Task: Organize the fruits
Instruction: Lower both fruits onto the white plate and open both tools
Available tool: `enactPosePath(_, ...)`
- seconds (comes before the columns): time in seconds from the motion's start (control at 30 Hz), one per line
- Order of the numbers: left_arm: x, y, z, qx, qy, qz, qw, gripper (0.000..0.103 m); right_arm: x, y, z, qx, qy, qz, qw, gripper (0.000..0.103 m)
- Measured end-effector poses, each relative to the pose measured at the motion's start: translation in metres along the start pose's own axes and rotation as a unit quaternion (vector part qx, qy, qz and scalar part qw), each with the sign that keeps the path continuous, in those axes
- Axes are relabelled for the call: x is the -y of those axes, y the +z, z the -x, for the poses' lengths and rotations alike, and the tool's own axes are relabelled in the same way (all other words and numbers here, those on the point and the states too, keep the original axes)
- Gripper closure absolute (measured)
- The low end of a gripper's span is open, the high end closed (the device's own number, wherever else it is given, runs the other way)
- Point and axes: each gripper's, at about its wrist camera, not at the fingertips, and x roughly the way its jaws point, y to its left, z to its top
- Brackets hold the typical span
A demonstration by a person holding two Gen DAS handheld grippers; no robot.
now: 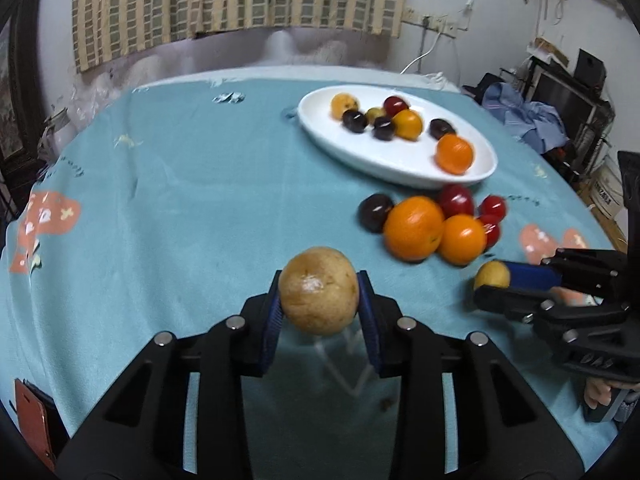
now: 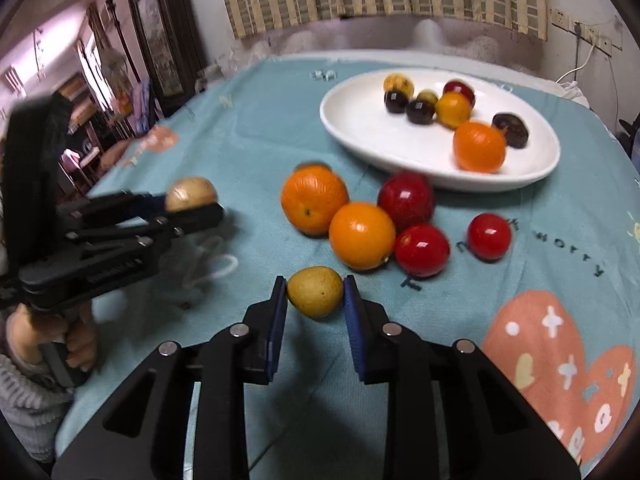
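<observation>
My left gripper (image 1: 319, 292) is shut on a round brownish fruit (image 1: 318, 290), lifted a little above the cloth. My right gripper (image 2: 315, 292) is shut on a small yellow-green fruit (image 2: 315, 291); the same pair shows in the left wrist view, yellow fruit (image 1: 492, 275) in the right gripper (image 1: 494, 280). Ahead lies a loose cluster: two oranges (image 2: 314, 198) (image 2: 362, 235), red fruits (image 2: 406, 200) (image 2: 422, 250) (image 2: 489, 237) and a dark plum (image 1: 375, 212). A white oval plate (image 2: 376, 140) beyond holds several oranges and dark and red fruits.
A teal tablecloth (image 1: 180, 200) with pink patches covers the round table. A thin clear bag or string (image 2: 216, 268) lies on the cloth near the left gripper. A person's hand (image 2: 80, 340) holds the left gripper's handle. A red phone (image 1: 30, 416) lies at the near left edge.
</observation>
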Motion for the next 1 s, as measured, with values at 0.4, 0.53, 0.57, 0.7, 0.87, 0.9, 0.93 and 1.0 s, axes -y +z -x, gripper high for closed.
enactPosePath(0.4, 0.048, 0.105, -0.049, 0.021, -0.026, -0.021, 0.9992, 0.067, 0.071, 0.074, 0.015, 0.067, -0.07, -0.047, 0.994, 0.075)
enactPosePath(0.53, 0.045, 0.118, -0.082, 0.009, -0.034, 0.0, 0.9994, 0.063, 0.079, 0.079, -0.022, 0.065, -0.041, -0.057, 0.995, 0.07)
enactPosePath(0.57, 0.042, 0.119, -0.085, 0.009, -0.037, 0.007, 0.9993, 0.046, 0.081, 0.079, -0.025, 0.057, -0.044, -0.062, 0.995, 0.055)
enactPosePath(0.7, 0.028, 0.117, -0.087, 0.011, -0.066, 0.036, 0.9971, 0.038, 0.093, 0.079, -0.005, 0.094, -0.021, -0.093, 0.991, 0.04)
enactPosePath(0.87, 0.013, 0.104, -0.065, 0.031, -0.057, 0.056, 0.9963, 0.021, 0.094, 0.071, 0.023, 0.107, -0.012, -0.117, 0.987, 0.037)
enactPosePath(0.9, 0.01, 0.099, -0.057, 0.036, -0.049, 0.058, 0.9964, 0.017, 0.094, 0.067, 0.028, 0.107, -0.013, -0.121, 0.987, 0.033)
enactPosePath(0.93, 0.007, 0.095, -0.052, 0.039, -0.044, 0.06, 0.9964, 0.015, 0.095, 0.058, 0.036, 0.109, -0.018, -0.132, 0.985, 0.031)
enactPosePath(1.0, 0.002, 0.079, -0.04, 0.038, -0.036, 0.066, 0.9965, 0.015, 0.1, 0.043, 0.045, 0.114, -0.019, -0.159, 0.981, 0.016)
